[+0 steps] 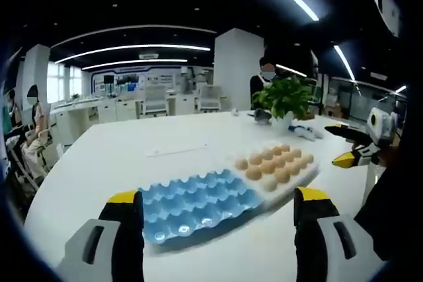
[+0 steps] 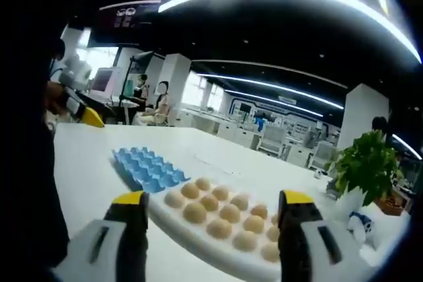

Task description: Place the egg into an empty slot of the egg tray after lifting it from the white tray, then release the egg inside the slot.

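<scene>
With both the left gripper (image 1: 218, 219) and right gripper (image 2: 210, 219) held spread and empty, eggs (image 2: 228, 212) are seen mid-frame on the white tray (image 2: 198, 242) beside the blue egg tray (image 1: 192, 206); pick-up judged pending, requiring descent.

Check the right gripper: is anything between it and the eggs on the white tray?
Nothing visible. The right gripper, jaws open, faces the eggs on the white tray; the blue egg tray lies beyond them, against the white tray's end.
</scene>
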Demonstrator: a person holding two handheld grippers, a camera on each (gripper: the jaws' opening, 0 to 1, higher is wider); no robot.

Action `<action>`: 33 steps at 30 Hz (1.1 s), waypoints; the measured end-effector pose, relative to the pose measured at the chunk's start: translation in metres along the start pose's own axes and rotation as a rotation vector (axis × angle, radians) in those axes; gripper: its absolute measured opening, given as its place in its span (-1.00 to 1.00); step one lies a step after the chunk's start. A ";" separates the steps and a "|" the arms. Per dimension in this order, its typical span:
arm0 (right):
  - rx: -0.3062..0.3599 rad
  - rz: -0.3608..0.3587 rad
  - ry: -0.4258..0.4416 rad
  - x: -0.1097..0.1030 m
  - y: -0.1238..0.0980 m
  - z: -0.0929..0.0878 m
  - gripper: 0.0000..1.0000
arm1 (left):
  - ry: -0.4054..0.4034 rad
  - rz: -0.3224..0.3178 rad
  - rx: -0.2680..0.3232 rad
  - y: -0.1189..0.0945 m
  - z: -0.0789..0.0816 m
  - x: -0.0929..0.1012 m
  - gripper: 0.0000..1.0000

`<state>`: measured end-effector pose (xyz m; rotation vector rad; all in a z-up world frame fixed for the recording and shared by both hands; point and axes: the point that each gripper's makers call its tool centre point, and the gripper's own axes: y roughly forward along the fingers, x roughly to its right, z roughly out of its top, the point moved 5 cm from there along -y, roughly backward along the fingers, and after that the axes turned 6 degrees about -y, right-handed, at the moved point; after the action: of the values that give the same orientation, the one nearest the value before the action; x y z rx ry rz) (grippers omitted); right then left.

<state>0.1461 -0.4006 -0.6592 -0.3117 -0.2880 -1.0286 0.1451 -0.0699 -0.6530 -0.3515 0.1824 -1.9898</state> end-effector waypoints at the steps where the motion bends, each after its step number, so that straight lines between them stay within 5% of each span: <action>1: 0.002 0.002 -0.004 0.000 0.000 0.001 0.66 | 0.000 -0.001 0.002 0.000 0.000 0.000 0.89; 33: 0.000 0.002 -0.011 -0.001 -0.001 -0.002 0.65 | 0.005 0.014 -0.020 -0.001 0.000 -0.008 0.91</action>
<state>0.1449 -0.4010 -0.6611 -0.3175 -0.2974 -1.0254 0.1476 -0.0620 -0.6546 -0.3573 0.2068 -1.9763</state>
